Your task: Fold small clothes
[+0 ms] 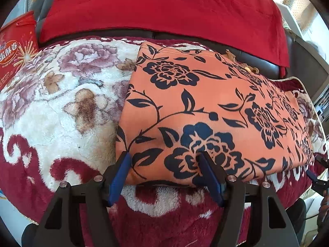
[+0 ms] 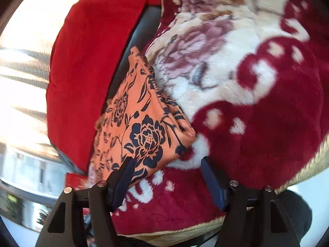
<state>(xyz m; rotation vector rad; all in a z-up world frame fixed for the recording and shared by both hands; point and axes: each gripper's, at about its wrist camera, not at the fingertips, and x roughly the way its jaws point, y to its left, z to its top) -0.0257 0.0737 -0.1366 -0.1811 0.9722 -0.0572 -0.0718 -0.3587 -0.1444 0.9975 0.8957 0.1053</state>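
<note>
The orange garment (image 1: 207,111) with its dark blue flower print lies folded into a flat rectangle on the plush floral blanket (image 1: 61,111), toward the right side of it as I see it from my left wrist camera, with its far edge close to the dark sofa back. My left gripper (image 1: 165,160) sits at the garment's near edge with its jaws spread wide; the blue fingers (image 1: 121,175) rest against the near left corner and the near hem, and nothing is clamped between them. My right gripper (image 2: 167,164) is also wide open and grips nothing; from its blurred view the garment (image 2: 139,127) lies just ahead, one finger over its near corner, the other over the blanket (image 2: 257,123). Beyond the garment a red quilt (image 1: 160,10) is draped over the sofa back, and a red snack box (image 1: 16,47) stands at the far left beside the blanket.
</note>
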